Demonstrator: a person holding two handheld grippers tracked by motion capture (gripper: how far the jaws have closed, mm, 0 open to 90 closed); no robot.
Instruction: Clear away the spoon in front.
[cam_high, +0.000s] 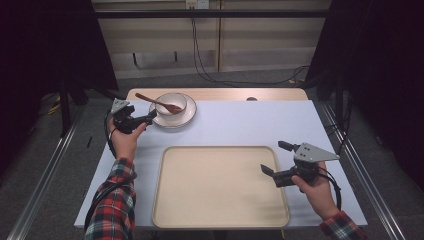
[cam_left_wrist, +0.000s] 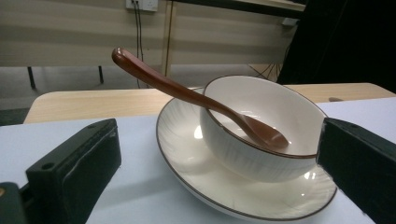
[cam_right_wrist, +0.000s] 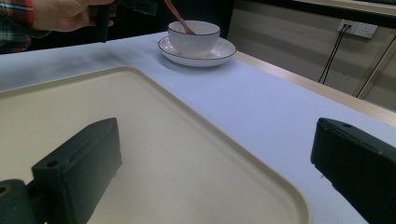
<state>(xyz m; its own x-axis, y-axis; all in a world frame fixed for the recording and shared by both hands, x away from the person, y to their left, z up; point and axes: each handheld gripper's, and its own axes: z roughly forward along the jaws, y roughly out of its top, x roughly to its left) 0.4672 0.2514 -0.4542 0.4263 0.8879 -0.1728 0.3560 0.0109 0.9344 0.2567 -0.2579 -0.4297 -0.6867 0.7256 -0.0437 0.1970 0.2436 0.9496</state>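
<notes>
Nearest me, in the left gripper view, my own two black jaws stand wide apart with nothing between them, framing the near edge of the saucer (cam_left_wrist: 243, 196); the white bowl (cam_left_wrist: 261, 135) sits on that saucer, and the brown spoon (cam_left_wrist: 196, 100) lies in the bowl with its handle slanting up and out over the rim toward the left; from above I see my left gripper (cam_high: 148, 119) just beside the saucer's (cam_high: 187, 116) left rim, close but, as far as I can tell, not yet touching it; I judge this to be the approach to a grasp, with the set at the far left of the table (cam_high: 250, 125) and the cream tray (cam_high: 220, 220) lying bare nearer me, a likely place for it; the next move calls for easing forward and settling on one piece, the saucer's lip or the spoon's handle, then closing gently so the bowl doesn't slide; my right gripper (cam_high: 272, 159) hangs over the tray's right edge, jaws also spread wide and holding nothing, well apart from the crockery.
</notes>
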